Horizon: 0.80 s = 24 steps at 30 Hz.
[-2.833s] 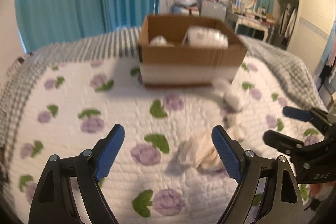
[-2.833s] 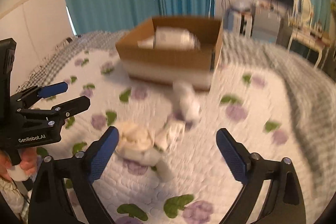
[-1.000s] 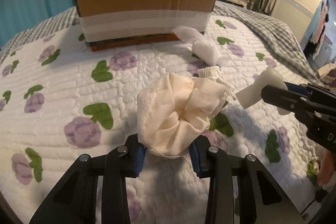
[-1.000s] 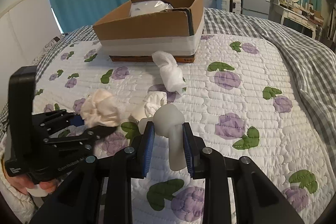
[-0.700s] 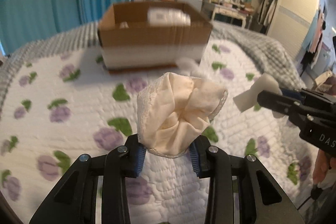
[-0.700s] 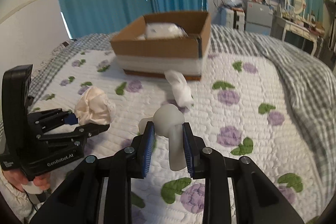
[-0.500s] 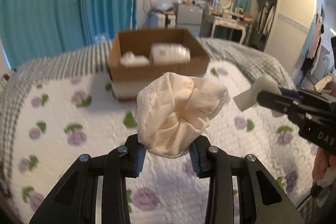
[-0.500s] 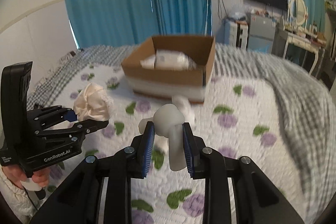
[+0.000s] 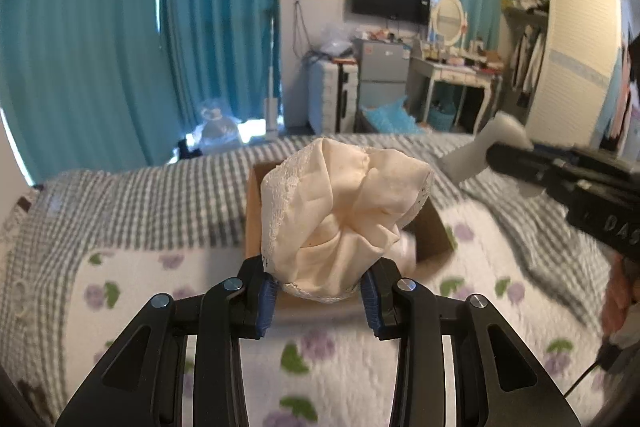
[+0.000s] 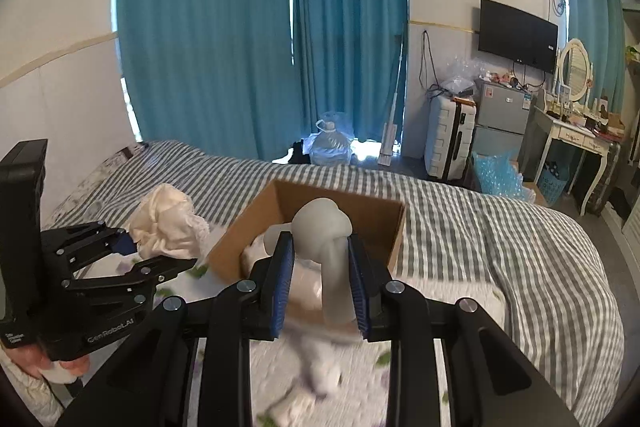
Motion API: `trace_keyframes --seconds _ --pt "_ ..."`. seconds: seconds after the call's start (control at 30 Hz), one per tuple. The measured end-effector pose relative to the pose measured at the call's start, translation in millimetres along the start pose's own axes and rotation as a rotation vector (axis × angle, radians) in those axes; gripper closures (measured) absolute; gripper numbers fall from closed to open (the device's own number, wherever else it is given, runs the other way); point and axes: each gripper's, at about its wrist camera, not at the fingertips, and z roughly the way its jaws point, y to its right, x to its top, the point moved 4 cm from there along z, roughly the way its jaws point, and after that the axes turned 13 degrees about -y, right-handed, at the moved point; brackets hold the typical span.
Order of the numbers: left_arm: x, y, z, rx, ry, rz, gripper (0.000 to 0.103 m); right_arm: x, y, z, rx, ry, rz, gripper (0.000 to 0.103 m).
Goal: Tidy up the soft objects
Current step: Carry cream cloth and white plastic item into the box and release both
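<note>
Cream lace-edged cloth (image 9: 344,219) is sitting bunched up between the blue pads of the left gripper (image 9: 318,293), jaws clamped on its lower end, raised off the bed. Behind it the cardboard box (image 9: 430,227) is resting on the bedding, mostly hidden by the cloth in the left wrist view.

Right gripper (image 10: 320,281) is squeezing a knotted white sock (image 10: 326,227) between its pads, the knot poking up above the fingers, also lifted clear. From the right wrist view the sock is lining up in front of the open box (image 10: 380,223); white items are lying inside, too blocked to identify. More white soft pieces (image 10: 316,371) are lying on the floral quilt (image 10: 460,291) below the gripper, blurred. Striped grey blanket (image 10: 500,227) is covering the far side of the bed.
</note>
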Motion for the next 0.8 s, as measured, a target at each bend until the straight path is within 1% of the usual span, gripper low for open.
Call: trace_keyframes --seconds 0.07,0.17,0.3,0.33,0.37,0.4,0.43,0.47,0.5,0.53,0.57,0.63,0.7,0.8 --pt "12.1 -3.4 12.1 0.024 0.001 0.000 0.068 13.7 7.9 20.3 0.010 -0.019 0.007 0.076" --pt "26.5 -0.7 37.4 0.053 0.000 0.046 0.068 29.4 20.1 55.5 -0.002 -0.044 0.011 0.076" --pt "33.4 0.4 76.3 0.096 -0.016 0.080 0.068 35.5 32.8 100.7 0.000 -0.079 0.023 0.075" --pt "33.2 -0.5 86.5 0.089 -0.022 0.084 0.066 35.4 37.4 110.9 0.007 -0.089 0.035 0.073" --pt "34.0 -0.9 92.9 0.082 -0.024 0.086 0.063 33.7 42.2 121.9 0.021 -0.102 0.051 0.072" --pt "33.3 -1.9 101.6 0.081 -0.028 0.088 0.057 32.3 45.2 129.2 0.031 -0.109 0.064 0.072" --pt "32.3 -2.0 108.5 0.088 -0.036 0.086 0.034 30.3 48.6 136.8 0.035 -0.119 0.077 0.067" --pt "30.9 -2.7 113.4 0.093 -0.040 0.083 0.026 29.0 52.9 143.5 0.025 -0.124 0.097 0.057" --pt "29.0 -4.8 117.6 0.109 -0.030 0.077 0.023 27.9 55.8 148.1 0.026 -0.124 0.107 0.051" --pt "29.7 -6.4 118.0 0.114 -0.027 0.077 0.023 26.2 57.1 149.9 0.030 -0.119 0.108 0.041" --pt "29.6 -8.3 118.3 0.115 -0.024 0.078 0.023 25.6 60.2 149.2 0.025 -0.107 0.114 0.037" --pt "29.3 -10.5 116.8 0.128 -0.027 0.076 0.023 25.9 60.2 145.8 0.033 -0.092 0.108 0.036" --pt "31.8 -10.7 110.4 0.130 -0.022 0.068 0.023 28.6 58.3 138.2 0.014 -0.076 0.099 0.035" --pt "37.8 -10.9 84.1 0.143 0.015 0.050 0.023 34.4 57.1 113.7 -0.003 -0.043 0.090 0.035"
